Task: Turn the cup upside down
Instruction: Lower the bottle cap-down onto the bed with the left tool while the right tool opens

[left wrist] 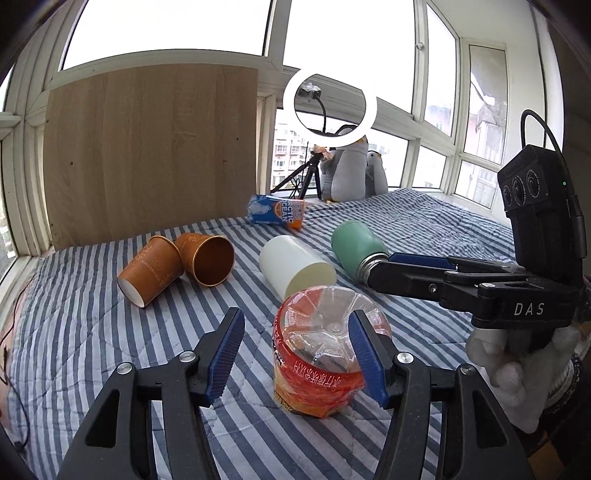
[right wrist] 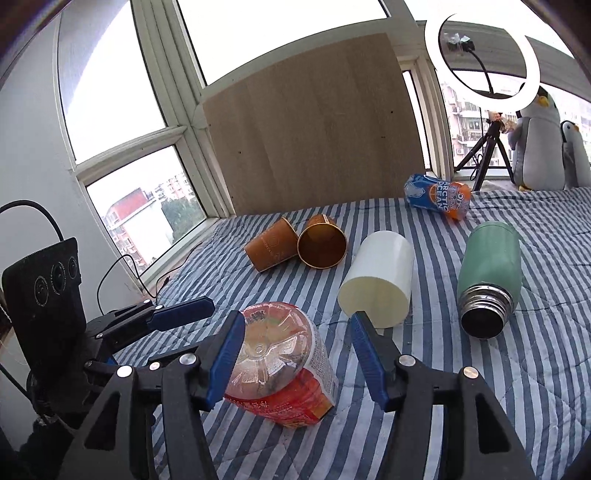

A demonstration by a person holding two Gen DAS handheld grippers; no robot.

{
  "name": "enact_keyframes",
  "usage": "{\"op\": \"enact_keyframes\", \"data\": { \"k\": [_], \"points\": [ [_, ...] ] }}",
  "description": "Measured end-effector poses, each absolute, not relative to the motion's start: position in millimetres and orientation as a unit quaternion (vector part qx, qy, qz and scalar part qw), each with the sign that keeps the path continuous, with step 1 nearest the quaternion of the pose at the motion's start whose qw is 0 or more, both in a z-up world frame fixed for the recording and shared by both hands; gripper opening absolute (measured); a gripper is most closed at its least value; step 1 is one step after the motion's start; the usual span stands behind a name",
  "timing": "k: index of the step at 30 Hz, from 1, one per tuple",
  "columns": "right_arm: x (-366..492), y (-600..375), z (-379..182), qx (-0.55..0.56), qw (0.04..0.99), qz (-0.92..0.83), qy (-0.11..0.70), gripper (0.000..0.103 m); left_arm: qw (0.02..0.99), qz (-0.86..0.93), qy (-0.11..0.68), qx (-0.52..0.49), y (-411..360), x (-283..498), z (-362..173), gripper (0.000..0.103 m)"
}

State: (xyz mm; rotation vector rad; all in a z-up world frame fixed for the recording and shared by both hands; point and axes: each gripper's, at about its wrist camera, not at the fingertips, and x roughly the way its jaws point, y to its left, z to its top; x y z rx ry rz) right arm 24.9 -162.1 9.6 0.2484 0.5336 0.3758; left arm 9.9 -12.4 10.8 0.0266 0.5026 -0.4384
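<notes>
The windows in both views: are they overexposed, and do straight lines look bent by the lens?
Left wrist view: the windows are blown out to white, and their frames bow outward. Right wrist view: the sky is also white, the wooden board has curved edges, and the ring light glows without detail.

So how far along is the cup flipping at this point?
Done: the orange plastic cup already stands bottom up on the striped bedspread. In hand: nothing; the left gripper and right gripper are both open near it. Left: two brown paper cups, the white cup and the green flask lie on their sides.
</notes>
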Motion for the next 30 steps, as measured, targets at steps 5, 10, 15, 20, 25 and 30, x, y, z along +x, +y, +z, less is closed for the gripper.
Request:
{"op": "enact_keyframes", "data": {
  "k": [5, 10, 15, 20, 25, 30],
  "points": [
    [3, -170, 11, 0.114, 0.962, 0.14, 0.206, 0.066, 0.964, -0.176, 0.201, 0.007, -3, -9, 19, 0.09],
    [-9, -180, 5, 0.108, 0.975, 0.094, 0.171, 0.074, 0.977, -0.137, 0.164, 0.019, -3, -24, 21, 0.096],
    [-12, -187, -1, 0.102, 0.98, 0.067, 0.159, 0.077, 0.986, -0.1, 0.134, 0.018, -1, -35, 18, 0.101],
    [-21, -190, -5, 0.095, 0.984, 0.047, 0.141, 0.079, 0.991, -0.074, 0.115, 0.011, 3, -45, 14, 0.102],
    [-27, -184, -7, 0.075, 0.989, 0.031, 0.121, 0.08, 0.994, -0.049, 0.099, 0.004, 10, -49, 11, 0.103],
    [-33, -175, -8, 0.056, 0.993, 0.021, 0.102, 0.082, 0.996, -0.029, 0.081, 0.003, 13, -55, 9, 0.103]
  ]
}}
